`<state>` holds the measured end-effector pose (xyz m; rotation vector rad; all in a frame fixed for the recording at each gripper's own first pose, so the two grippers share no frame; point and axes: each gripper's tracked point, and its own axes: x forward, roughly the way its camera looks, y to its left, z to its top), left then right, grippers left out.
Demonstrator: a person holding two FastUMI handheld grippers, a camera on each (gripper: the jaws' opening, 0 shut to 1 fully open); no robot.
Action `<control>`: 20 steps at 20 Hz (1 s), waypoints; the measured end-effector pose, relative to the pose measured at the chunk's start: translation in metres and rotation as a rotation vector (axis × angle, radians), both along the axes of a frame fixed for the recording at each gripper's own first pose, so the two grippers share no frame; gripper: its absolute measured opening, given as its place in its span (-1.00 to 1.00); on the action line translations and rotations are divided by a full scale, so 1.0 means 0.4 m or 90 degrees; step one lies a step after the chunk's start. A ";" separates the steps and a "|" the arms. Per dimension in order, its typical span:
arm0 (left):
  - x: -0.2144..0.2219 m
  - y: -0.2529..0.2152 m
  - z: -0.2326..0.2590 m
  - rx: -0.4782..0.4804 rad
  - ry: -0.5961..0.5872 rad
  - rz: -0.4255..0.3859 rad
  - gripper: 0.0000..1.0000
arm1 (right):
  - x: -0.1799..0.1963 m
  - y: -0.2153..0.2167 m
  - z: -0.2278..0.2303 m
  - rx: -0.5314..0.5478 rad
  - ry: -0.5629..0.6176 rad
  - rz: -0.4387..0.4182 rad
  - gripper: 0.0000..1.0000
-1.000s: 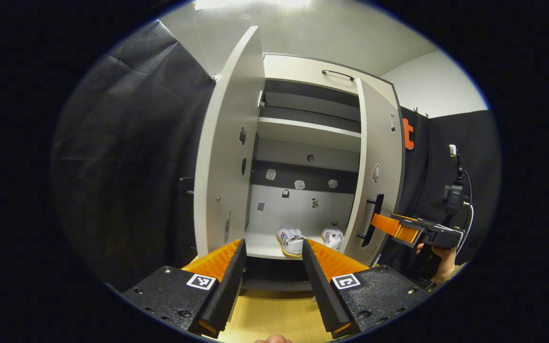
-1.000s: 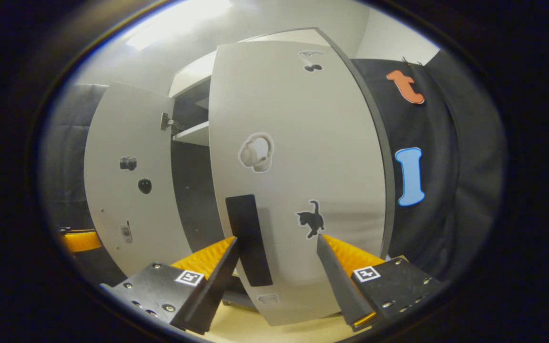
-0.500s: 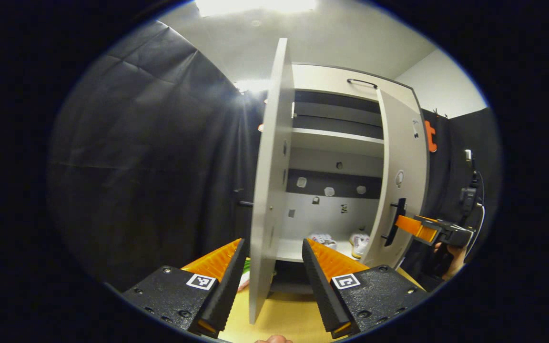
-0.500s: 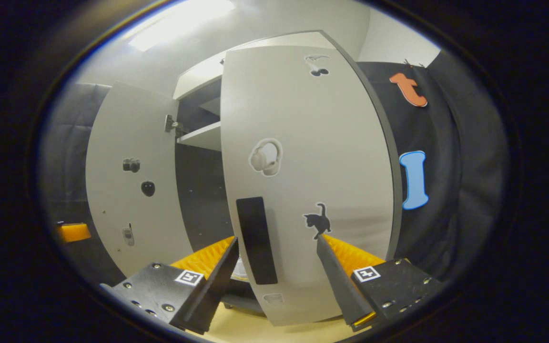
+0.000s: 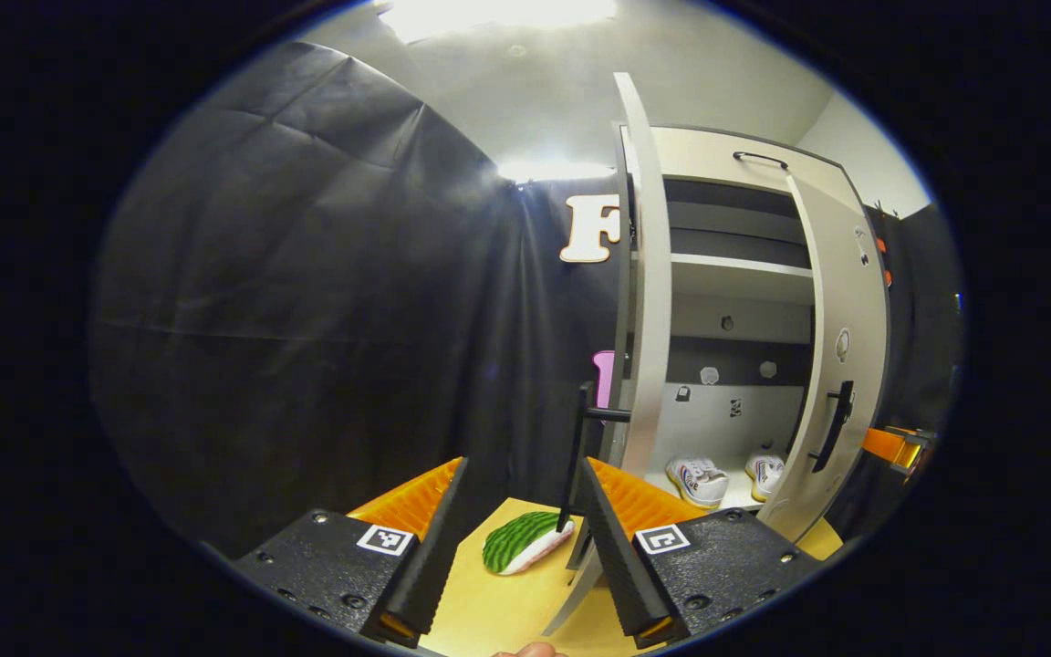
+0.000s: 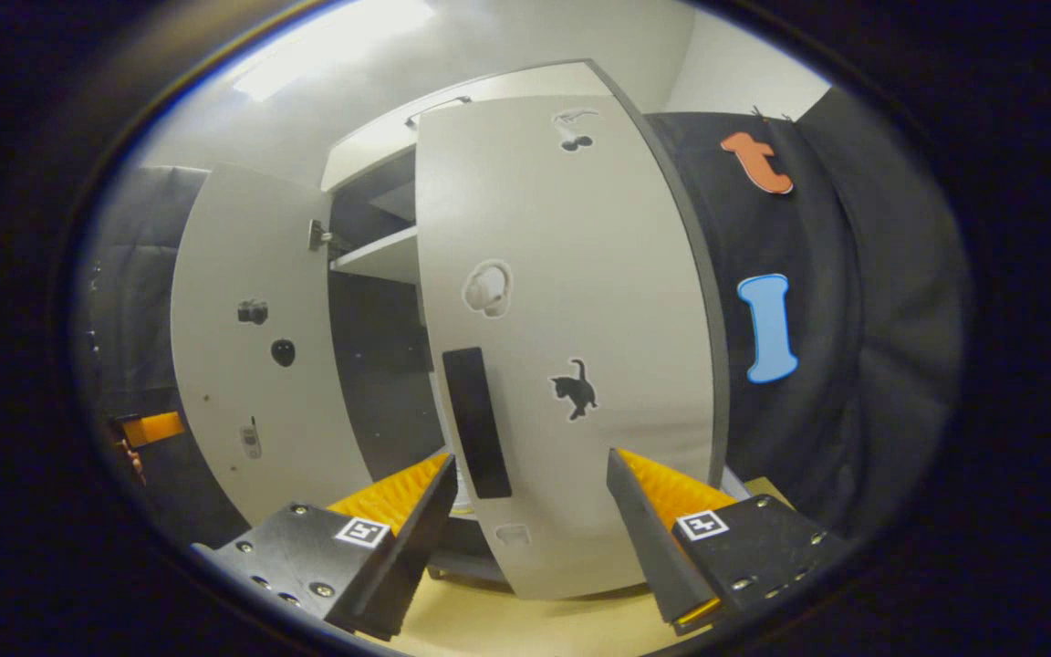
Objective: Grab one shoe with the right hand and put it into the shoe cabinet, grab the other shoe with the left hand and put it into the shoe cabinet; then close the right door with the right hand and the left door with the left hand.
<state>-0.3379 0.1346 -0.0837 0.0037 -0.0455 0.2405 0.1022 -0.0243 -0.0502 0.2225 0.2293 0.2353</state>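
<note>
white shoes [image 5: 697,480], green striped slice [image 5: 521,540]

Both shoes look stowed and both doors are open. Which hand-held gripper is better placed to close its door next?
Right. The right hand-held gripper is open and faces the right door's outer face, near its handle. The left hand-held gripper meets the left door nearly edge-on. Both shoes sit inside the cabinet.

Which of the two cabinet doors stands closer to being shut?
The right door, the one with the cat sticker: it is partly swung in over the opening. The left door stands wide open, edge-on in the left gripper view.
</note>
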 end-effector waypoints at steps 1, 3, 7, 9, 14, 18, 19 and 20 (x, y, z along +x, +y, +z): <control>0.011 -0.001 -0.005 0.002 0.004 -0.005 0.48 | -0.006 -0.013 -0.012 -0.007 0.005 -0.009 0.97; 0.032 -0.006 -0.015 0.006 0.015 -0.016 0.45 | -0.018 -0.037 -0.027 -0.017 0.014 -0.025 0.97; 0.060 -0.011 -0.029 0.032 0.030 -0.020 0.47 | -0.048 -0.081 -0.050 -0.032 0.027 -0.056 0.97; 0.060 -0.011 -0.027 0.056 0.035 -0.028 0.51 | -0.059 -0.101 -0.057 -0.038 0.031 -0.068 0.97; 0.071 -0.023 -0.031 0.015 0.038 -0.075 0.45 | -0.067 -0.124 -0.062 -0.038 0.033 -0.088 0.97; 0.071 -0.050 -0.034 0.039 0.045 -0.114 0.52 | -0.063 -0.123 -0.054 -0.026 0.031 -0.091 0.97; 0.071 -0.051 -0.035 0.038 0.046 -0.126 0.51 | -0.063 -0.123 -0.053 -0.026 0.030 -0.091 0.97; 0.071 -0.058 -0.035 0.030 0.045 -0.139 0.51 | -0.064 -0.124 -0.052 -0.027 0.030 -0.092 0.97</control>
